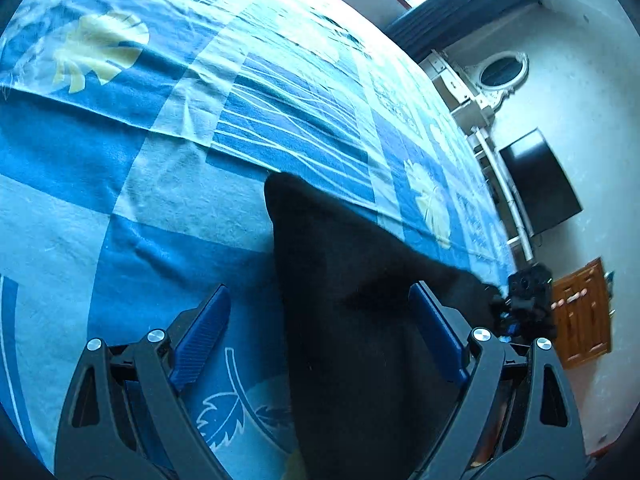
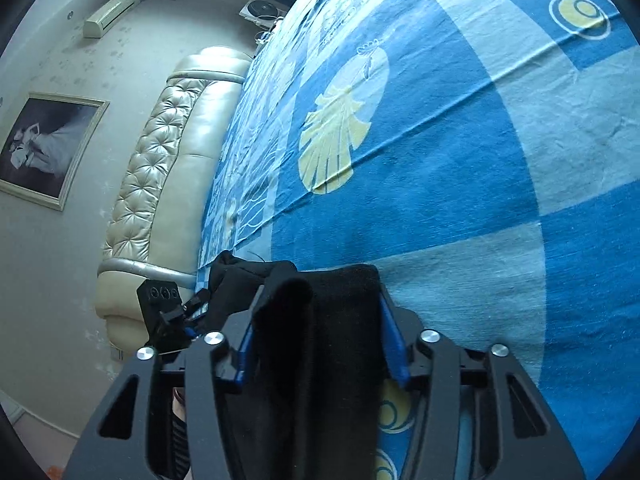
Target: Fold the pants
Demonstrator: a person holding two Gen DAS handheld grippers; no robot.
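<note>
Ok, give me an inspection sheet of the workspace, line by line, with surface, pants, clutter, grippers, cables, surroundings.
Surface: bedsheet, blue patchwork with pale leaf prints, lightly creased.
Job's things: black pants, partly lifted off the sheet, bunched between the right gripper's fingers.
Clutter: nothing seen on the sheet.
Grippers: left gripper wide open, pants lying between its fingers; right gripper closed on a thick fold of pants.
Cables: nothing seen.
Surroundings: tufted headboard, framed picture, air conditioner, dark screen, wooden door.

Left tongs (image 1: 320, 336) spread wide; black pants (image 1: 352, 304) between, over blue bedsheet (image 1: 160, 200).
</note>
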